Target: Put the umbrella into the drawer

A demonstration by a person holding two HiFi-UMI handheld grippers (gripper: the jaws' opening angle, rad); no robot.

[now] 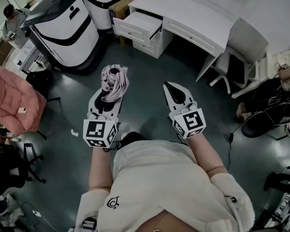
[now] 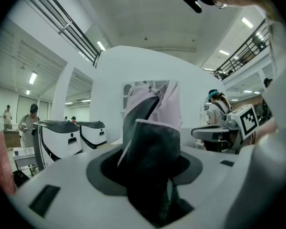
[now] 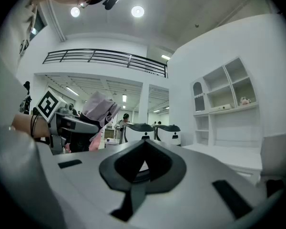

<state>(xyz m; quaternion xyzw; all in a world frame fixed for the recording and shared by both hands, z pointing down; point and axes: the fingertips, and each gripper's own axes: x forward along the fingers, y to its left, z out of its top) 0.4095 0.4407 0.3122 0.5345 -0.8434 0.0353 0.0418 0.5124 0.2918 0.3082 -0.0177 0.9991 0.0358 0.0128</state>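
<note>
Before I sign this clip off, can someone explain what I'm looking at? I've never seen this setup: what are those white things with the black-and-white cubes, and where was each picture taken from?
There is no robot here. A person holds a hand-held gripper in each hand, and the marker cubes are part of the grippers. The top-down picture comes from a camera on the person's head. The other two come from cameras riding on each gripper, looking along its fingers. The left gripper has its fingers closed on a folded pink umbrella. The right gripper is shut and empty. Ahead stands a white desk with one drawer pulled open.
</note>
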